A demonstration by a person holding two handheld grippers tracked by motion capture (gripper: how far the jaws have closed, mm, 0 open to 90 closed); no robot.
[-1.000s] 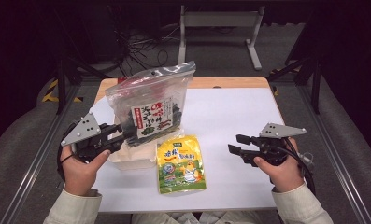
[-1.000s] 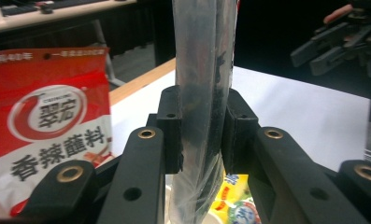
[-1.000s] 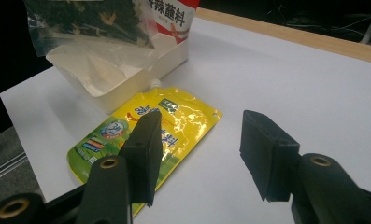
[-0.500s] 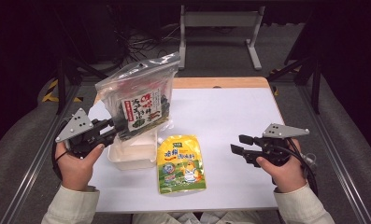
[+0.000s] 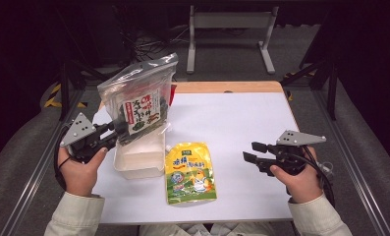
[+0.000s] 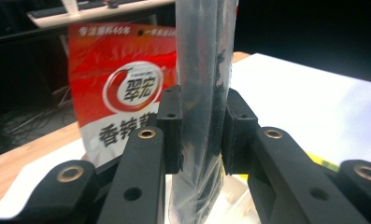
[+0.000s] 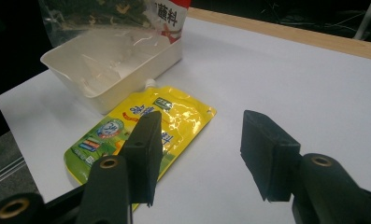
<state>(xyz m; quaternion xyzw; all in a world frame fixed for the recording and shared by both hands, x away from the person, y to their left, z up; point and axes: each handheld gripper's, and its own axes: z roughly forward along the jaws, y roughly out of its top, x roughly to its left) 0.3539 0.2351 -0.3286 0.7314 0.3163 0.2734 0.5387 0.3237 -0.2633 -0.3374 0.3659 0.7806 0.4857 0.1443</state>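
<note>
— Since the earlier frame, the clear bag of dried seaweed [image 5: 141,101] has been carried leftward and tilted, and is now held above the far end of the white tray [image 5: 139,158]. Why is it gripped that way?

— It is pinched by its lower edge in the left gripper [image 5: 115,129], so the bulk of the bag stands up and leans away over the tray. From the left gripper view the pads [image 6: 171,126] are seen pressed on both sides of the plastic [image 6: 204,74], the jaws drawn narrow on it. A red packet [image 6: 115,88] is seen behind the bag, at the tray's far side.

— And the hand's pose?

— The left gripper is held level by the left hand [image 5: 79,169], just left of the tray, jaws pointed across toward it. The bag is judged to be on its way into or out of the tray; which cannot be told.

— What lies right of the tray?

— A yellow spout pouch [image 5: 190,172] is laid flat on the table [image 5: 241,118], just beside the tray's right wall, spout toward the far side.

— And further right?

— The right gripper [image 5: 249,152] is held level, well apart from the tray, jaws pointed toward the pouch. Its jaws are kept half-spread with nothing between them, as though readied for the pouch.
</note>
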